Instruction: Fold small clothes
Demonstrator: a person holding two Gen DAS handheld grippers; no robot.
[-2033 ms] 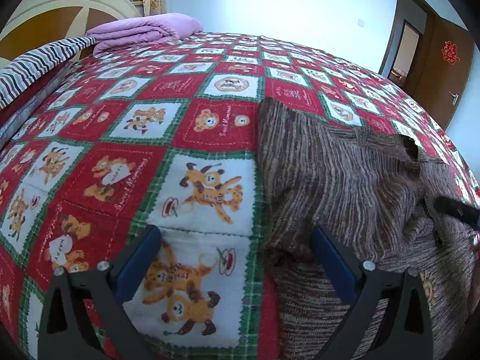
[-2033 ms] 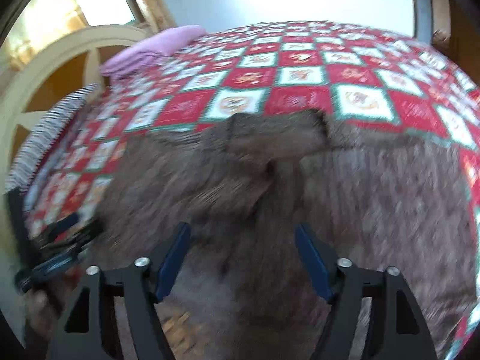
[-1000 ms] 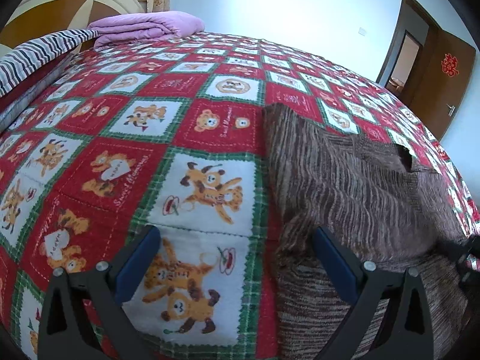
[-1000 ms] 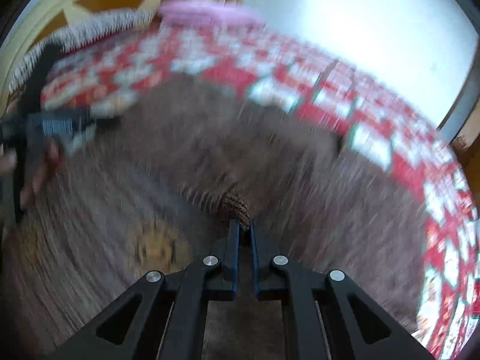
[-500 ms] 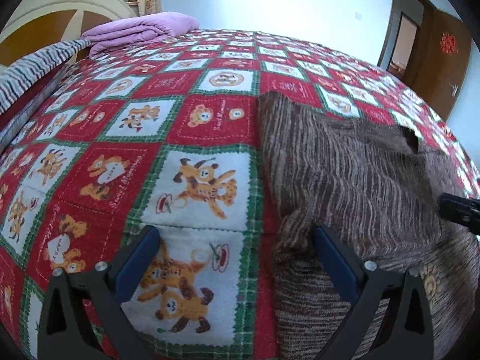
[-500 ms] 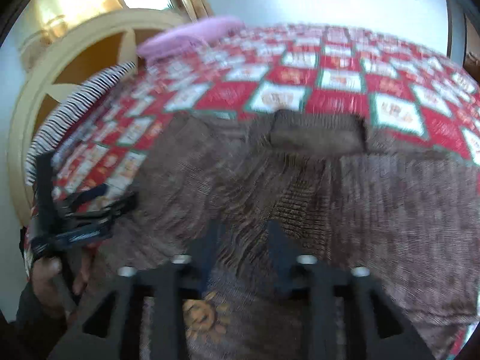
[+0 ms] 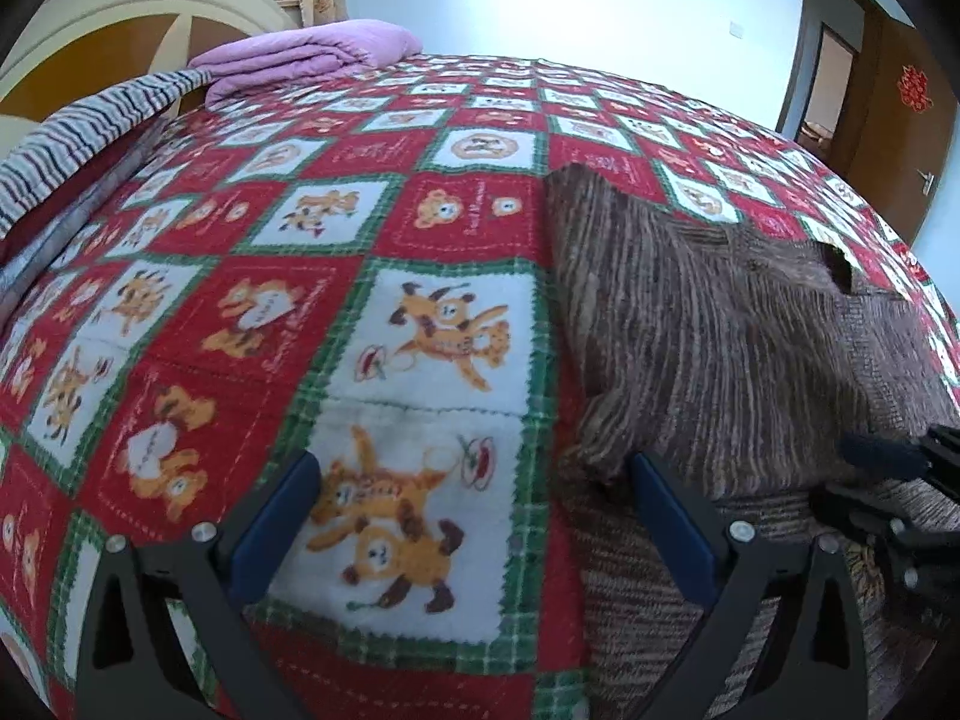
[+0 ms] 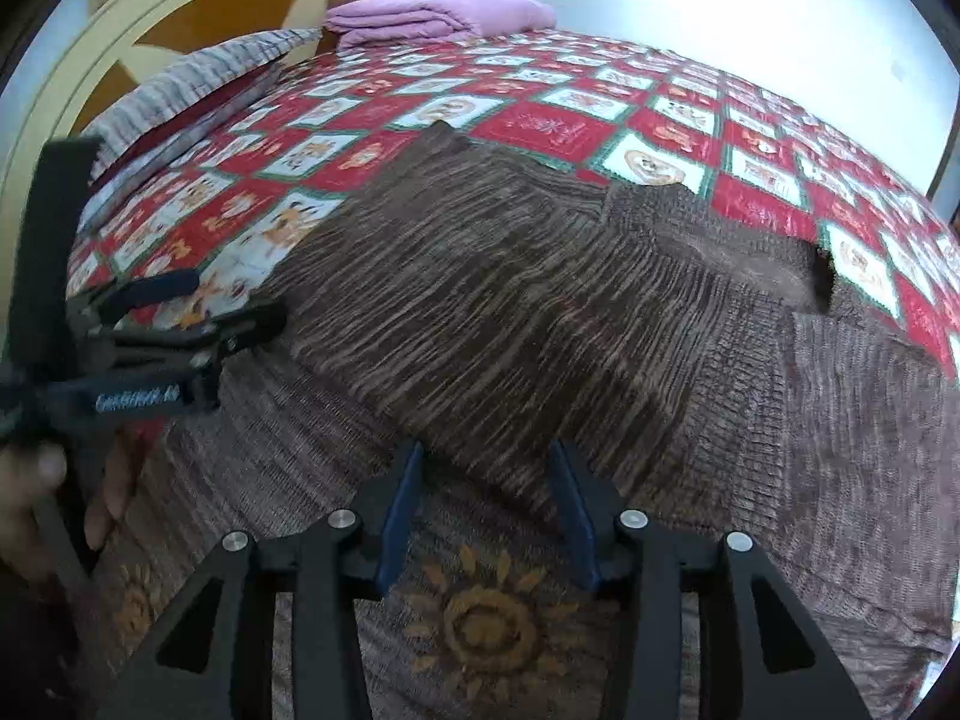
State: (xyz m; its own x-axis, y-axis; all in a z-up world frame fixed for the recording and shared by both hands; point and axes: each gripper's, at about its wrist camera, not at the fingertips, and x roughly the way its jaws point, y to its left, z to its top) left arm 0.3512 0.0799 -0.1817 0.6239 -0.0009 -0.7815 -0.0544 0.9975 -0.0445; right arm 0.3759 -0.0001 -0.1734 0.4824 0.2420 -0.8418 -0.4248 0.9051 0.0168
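A brown striped knitted sweater [image 7: 750, 348] lies on the bed's red, green and white bear quilt [image 7: 270, 312]. One sleeve [image 8: 510, 312] is folded across the sweater's body, above a sunflower motif [image 8: 486, 624]. My right gripper [image 8: 486, 468] hovers at the sleeve's end; its jaws are opening, the cuff edge lies between them and the pads do not press it. It also shows as the right gripper [image 7: 840, 477] at the far right edge. My left gripper [image 7: 471, 474] stands wide open over the quilt at the sweater's left edge, holding nothing. A hand [image 8: 36, 480] carries that left gripper [image 8: 234, 300].
A folded purple blanket [image 7: 300, 60] and a striped pillow [image 7: 78, 126] lie at the head of the bed, in front of a cream and orange headboard [image 8: 180, 30]. A brown door [image 7: 888, 108] stands at the far right. Bare quilt stretches behind and left of the sweater.
My right gripper was shut on the sleeve cuff a second ago; its jaws have since parted and the sleeve lies flat across the sweater. The left gripper has barely moved.
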